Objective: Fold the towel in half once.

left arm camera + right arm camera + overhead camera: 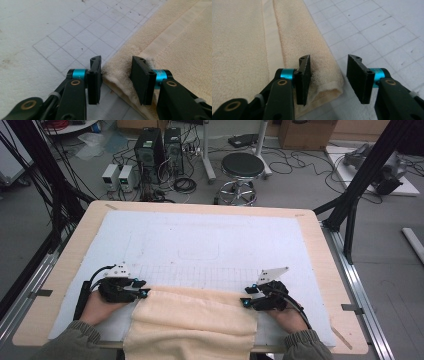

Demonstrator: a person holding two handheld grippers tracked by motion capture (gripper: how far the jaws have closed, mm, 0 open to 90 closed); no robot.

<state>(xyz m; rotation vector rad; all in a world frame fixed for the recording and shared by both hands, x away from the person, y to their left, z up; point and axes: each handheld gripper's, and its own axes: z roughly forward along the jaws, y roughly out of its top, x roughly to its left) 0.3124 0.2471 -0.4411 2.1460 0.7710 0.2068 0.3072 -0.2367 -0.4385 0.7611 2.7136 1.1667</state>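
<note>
A folded cream towel [195, 320] lies at the near edge of the table and hangs over it. My left gripper [141, 288] rests at its far left corner. In the left gripper view the jaws [116, 75] stand apart with the towel's corner [117, 72] lying loose between them. My right gripper [246, 297] is at the far right corner. In the right gripper view its jaws [328, 75] are also apart. The folded corner of the towel [322, 82] lies between them, by the left pad and clear of the right one.
A white gridded mat [200, 240] covers the wooden table [320, 250]. On the floor beyond the table stand a black stool [242, 167], computer towers [150, 150] and cables. Black frame posts rise at both sides.
</note>
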